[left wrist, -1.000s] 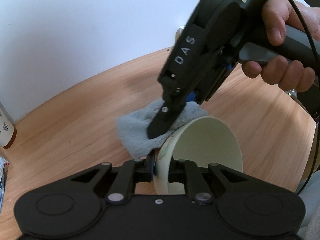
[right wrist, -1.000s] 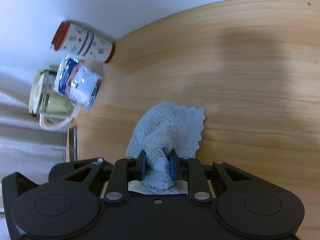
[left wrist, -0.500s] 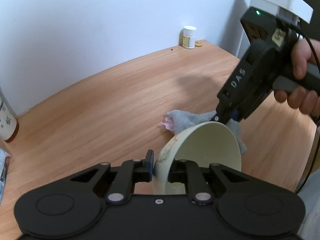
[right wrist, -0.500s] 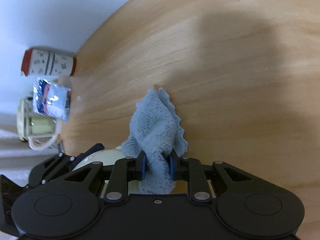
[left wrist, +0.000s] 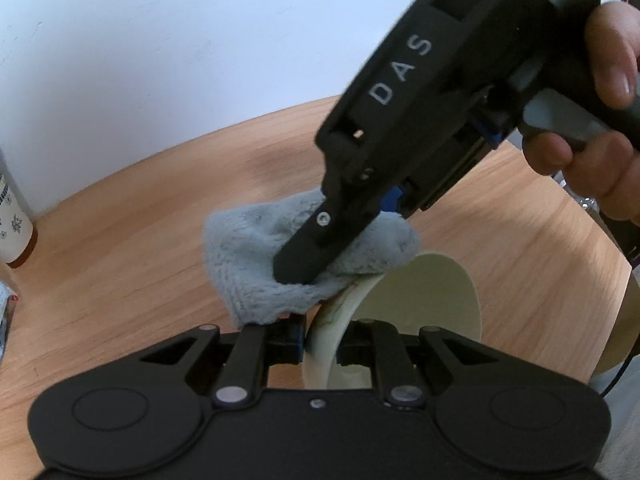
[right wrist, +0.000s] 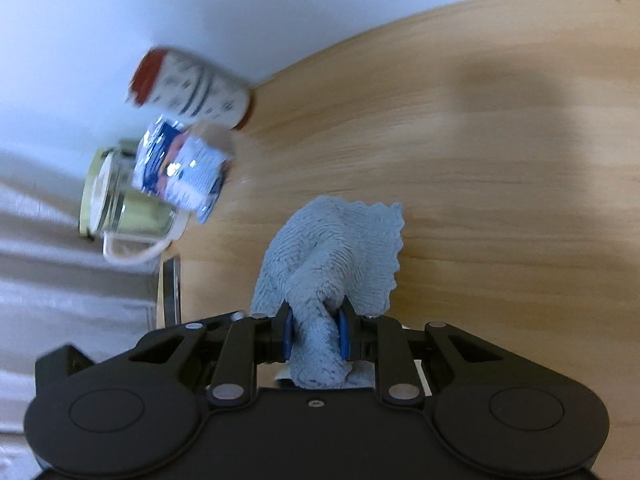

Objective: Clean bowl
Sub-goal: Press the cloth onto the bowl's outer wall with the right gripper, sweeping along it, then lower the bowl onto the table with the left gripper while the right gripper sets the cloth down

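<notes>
- Left gripper (left wrist: pixel 320 344): clamped on the wall of the bowl (left wrist: pixel 424 300). One finger sits outside the rim, the other inside the cavity, and both pads press on the rim section nearest the camera.
- Bowl: cream interior, faint coloured pattern on the outer wall. It is tipped on its side with the opening facing right in the left wrist view, held over the wooden table (left wrist: pixel 140 240). Whether its lower edge touches the table cannot be told.
- Right gripper (right wrist: pixel 315 332): gripping a bunched grey-blue cloth (right wrist: pixel 340 248) between its blue pads. In the left wrist view this gripper (left wrist: pixel 308 264) enters from the upper right, carried by a hand (left wrist: pixel 600 120) wrapped round its handle.
- Cloth (left wrist: pixel 256 264): pressed against the upper outer rim of the bowl. Loose folds hang down the left side of the bowl and reach the left gripper's outer finger.
- Far left edge of the table, by the white wall (right wrist: pixel 120 20): a white patterned canister with a red lid (right wrist: pixel 188 84), a crumpled blue and white foil packet (right wrist: pixel 180 172) and a glass jug with a pale handle (right wrist: pixel 120 208), grouped close together and well apart from the bowl. This part of the right wrist view is blurred.
</notes>
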`<state>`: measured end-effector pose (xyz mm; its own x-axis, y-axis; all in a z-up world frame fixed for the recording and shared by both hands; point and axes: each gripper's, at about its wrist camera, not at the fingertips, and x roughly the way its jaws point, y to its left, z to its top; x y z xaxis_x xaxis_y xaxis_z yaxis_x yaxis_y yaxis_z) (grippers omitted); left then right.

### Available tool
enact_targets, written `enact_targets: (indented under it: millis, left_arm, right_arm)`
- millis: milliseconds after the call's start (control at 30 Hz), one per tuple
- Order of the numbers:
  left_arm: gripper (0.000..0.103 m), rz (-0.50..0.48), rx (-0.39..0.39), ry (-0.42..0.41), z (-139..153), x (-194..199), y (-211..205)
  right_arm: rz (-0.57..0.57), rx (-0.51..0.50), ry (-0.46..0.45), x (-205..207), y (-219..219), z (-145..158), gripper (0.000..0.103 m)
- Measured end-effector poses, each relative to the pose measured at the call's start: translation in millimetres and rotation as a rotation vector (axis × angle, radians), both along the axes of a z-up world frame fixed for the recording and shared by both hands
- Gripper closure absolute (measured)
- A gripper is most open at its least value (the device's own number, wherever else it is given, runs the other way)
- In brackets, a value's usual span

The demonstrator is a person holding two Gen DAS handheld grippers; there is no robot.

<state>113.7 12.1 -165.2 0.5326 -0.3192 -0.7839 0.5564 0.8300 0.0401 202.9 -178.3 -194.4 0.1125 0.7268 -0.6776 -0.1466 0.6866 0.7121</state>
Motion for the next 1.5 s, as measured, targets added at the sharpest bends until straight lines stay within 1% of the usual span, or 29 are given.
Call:
enact_targets:
  millis: [100, 133, 200, 267, 400, 500, 600, 667, 800, 867, 933, 1000, 1033, 1100, 1233, 1333, 1433, 1500]
  left_arm:
    - [0.089, -0.01, -0.003, 0.001, 0.3, 1.8, -1.4]
    - [0.089, -0.013, -0.003, 0.001, 0.6, 2.2, -1.6]
    - [0.089, -0.015, -0.001, 0.002, 1.8, 2.6, -1.2]
    - [0.089, -0.011, -0.005, 0.006, 1.9, 2.9, 0.5]
    - [0.089, 0.005, -0.016, 0.019, 3.8, 4.0, 6.0]
    - [0.089, 0.01, -0.012, 0.023, 7.3, 5.3, 9.5]
    - [0.09, 0.003, -0.011, 0.021, 8.6, 4.7, 8.1]
    - [0.089, -0.003, -0.007, 0.014, 8.8, 3.5, 5.7]
    - [0.089, -0.006, 0.0, 0.008, 9.1, 3.9, 3.9]
    - [0.089, 0.003, 0.0, 0.01, 10.6, 4.1, 6.0]
    - [0.089, 0.01, -0.009, 0.015, 11.9, 3.5, 7.8]
    - [0.089, 0.01, -0.013, 0.015, 13.0, 2.3, 8.2]
    - [0.089, 0.01, -0.011, 0.015, 12.7, 2.0, 7.4]
    - [0.088, 0.012, -0.013, 0.018, 10.7, 2.1, 6.1]
    - [0.088, 0.017, -0.012, 0.026, 8.5, 1.2, 8.0]
    - [0.088, 0.023, -0.012, 0.028, 7.6, 0.8, 10.5]
    - [0.09, 0.027, -0.017, 0.035, 6.1, 4.9, 14.3]
    - [0.092, 0.028, -0.014, 0.039, 4.8, 8.5, 15.6]
  right_arm:
    - [-0.025, -0.002, 0.013, -0.5, -9.8, -4.5, 0.08]
    - [-0.042, -0.029, 0.018, -0.5, -16.1, -7.9, 0.08]
    - [-0.075, -0.04, 0.043, -0.6, -27.4, -15.0, 0.079]
    - [-0.138, -0.036, 0.084, -5.2, -48.0, -27.1, 0.079]
    - [-0.197, -0.071, 0.16, -22.2, -70.3, -50.0, 0.079]
    - [-0.211, -0.064, 0.188, -24.3, -71.4, -56.2, 0.079]
    - [-0.209, -0.043, 0.153, -18.0, -65.0, -44.5, 0.079]
    - [-0.186, 0.013, 0.122, -14.1, -54.1, -30.3, 0.08]
    - [-0.102, 0.007, 0.056, -8.2, -21.3, -6.3, 0.08]
    - [-0.074, 0.02, 0.054, -5.0, -9.5, 0.1, 0.08]
    - [-0.044, 0.003, 0.035, -3.9, -0.4, 4.0, 0.08]
    - [-0.044, 0.006, 0.036, -3.0, -2.0, 4.0, 0.08]
    - [-0.054, 0.022, 0.05, -2.3, -6.2, 1.1, 0.08]
    - [-0.076, 0.022, 0.063, -2.4, -13.9, -3.7, 0.08]
    - [-0.128, -0.019, 0.104, -8.8, -39.0, -20.8, 0.08]
    - [-0.175, -0.007, 0.15, -16.6, -56.2, -34.9, 0.08]
    - [-0.179, -0.052, 0.148, -21.2, -60.0, -40.7, 0.08]
    - [-0.185, -0.061, 0.139, -21.9, -60.8, -40.5, 0.08]
